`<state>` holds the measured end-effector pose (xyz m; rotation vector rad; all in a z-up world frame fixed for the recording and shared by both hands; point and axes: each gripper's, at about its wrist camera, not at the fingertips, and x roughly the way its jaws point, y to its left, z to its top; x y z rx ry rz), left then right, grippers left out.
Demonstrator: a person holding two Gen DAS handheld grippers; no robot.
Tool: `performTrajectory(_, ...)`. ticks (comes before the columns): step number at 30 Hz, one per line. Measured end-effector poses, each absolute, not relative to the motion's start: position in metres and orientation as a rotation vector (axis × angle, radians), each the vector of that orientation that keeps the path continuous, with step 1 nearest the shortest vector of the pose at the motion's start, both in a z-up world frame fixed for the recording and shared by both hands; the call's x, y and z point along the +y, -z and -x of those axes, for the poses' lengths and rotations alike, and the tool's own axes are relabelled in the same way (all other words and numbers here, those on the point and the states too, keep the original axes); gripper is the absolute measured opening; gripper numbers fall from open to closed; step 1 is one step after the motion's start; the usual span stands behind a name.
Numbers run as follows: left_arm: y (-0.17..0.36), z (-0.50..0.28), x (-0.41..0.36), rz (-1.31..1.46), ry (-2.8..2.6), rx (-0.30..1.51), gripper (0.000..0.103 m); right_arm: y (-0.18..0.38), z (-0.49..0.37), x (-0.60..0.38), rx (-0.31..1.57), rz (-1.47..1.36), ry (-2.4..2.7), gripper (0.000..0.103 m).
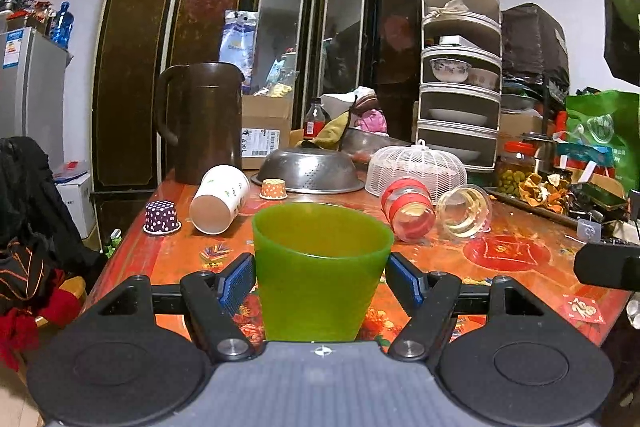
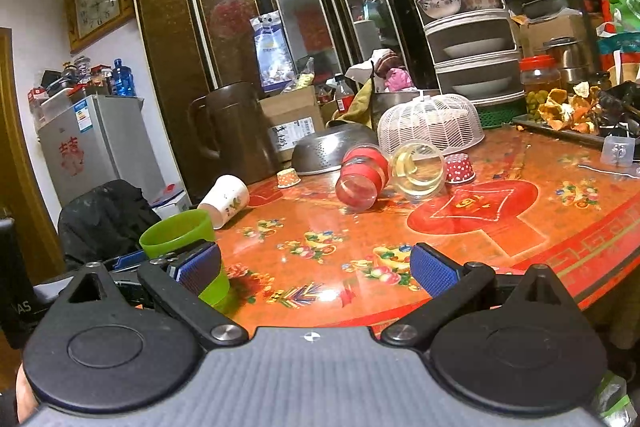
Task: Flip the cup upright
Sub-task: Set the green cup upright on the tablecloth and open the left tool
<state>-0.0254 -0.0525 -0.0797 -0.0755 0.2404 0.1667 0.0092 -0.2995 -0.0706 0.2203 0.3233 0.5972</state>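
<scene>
green cup [image 1: 320, 275]; blue ribbed pads [image 1: 236, 285]; orange-red table [image 2: 500, 239] with floral prints; purple cup with white dots [image 1: 161, 217] near its left edge; white paper cup [image 1: 220, 199] with green sprigs; red-banded clear jar [image 1: 408, 209]

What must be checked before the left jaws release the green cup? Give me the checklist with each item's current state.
1. Green cup upright, mouth up: ok.
2. Left gripper jaws against both sides of the cup: ok.
3. Cup base resting on the table: cannot tell; the base is hidden in both views.
4. Right gripper open and empty: ok.
5. White paper cup on its side, apart from the green cup: ok.
</scene>
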Motion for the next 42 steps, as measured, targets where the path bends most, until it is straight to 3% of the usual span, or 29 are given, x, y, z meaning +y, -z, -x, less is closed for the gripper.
performTrajectory(5, 0.079, 0.028, -0.051, 0.073, -0.154, 0.245, 0.076, 0.067, -0.005, -0.297, 0.315, -0.215, -0.607, 0.102)
performTrajectory(8, 0.079, 0.026, -0.052, 0.073, -0.133, 0.260, 0.091, 0.065, -0.004, -0.295, 0.312, -0.209, -0.611, 0.102)
performTrajectory(12, 0.082, 0.027, -0.056, 0.030, -0.146, 0.262, 0.097, 0.064, -0.003, -0.292, 0.312, -0.206, -0.619, 0.102)
performTrajectory(21, 0.088, 0.063, -0.032, 0.057, -0.136, 0.327, 0.097, 0.066, 0.002, -0.281, 0.358, -0.174, -0.590, 0.102)
performTrajectory(30, 0.007, 0.113, 0.014, 0.010, -0.062, 0.471, 0.102, 0.020, 0.057, -0.243, 0.293, 0.044, -0.537, 0.102)
performTrajectory(34, -0.025, 0.139, 0.013, 0.010, -0.033, 0.446, 0.102, -0.016, 0.078, -0.242, 0.320, 0.025, -0.576, 0.102)
performTrajectory(42, -0.033, 0.135, 0.009, 0.071, 0.002, 0.464, 0.102, -0.021, 0.072, -0.250, 0.419, -0.022, -0.609, 0.102)
